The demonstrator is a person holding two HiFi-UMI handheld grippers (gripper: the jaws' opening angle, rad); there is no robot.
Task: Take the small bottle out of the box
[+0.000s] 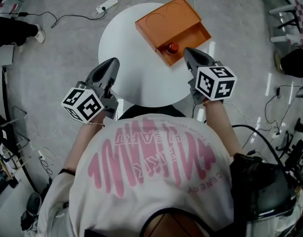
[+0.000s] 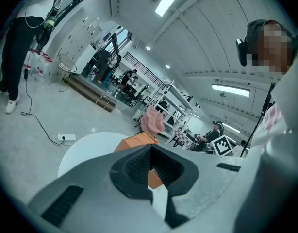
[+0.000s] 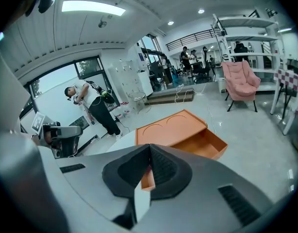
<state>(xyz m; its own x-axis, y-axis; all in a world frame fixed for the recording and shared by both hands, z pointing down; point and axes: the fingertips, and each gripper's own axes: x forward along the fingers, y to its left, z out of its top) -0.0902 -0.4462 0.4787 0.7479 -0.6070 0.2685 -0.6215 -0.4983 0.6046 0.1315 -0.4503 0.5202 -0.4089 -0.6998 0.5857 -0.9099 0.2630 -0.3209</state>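
Right grey two-jaw gripper [image 1: 188, 51] is held clenched and empty just beside the small red-capped bottle [image 1: 172, 47], which stands in the open tray of the flat orange box [image 1: 166, 19] at the round white table's [image 1: 127, 48] right edge. Left grey gripper [image 1: 113, 62] is likewise clenched on nothing. The right jaws should be opened before the bottle is straddled, then lifted straight up.
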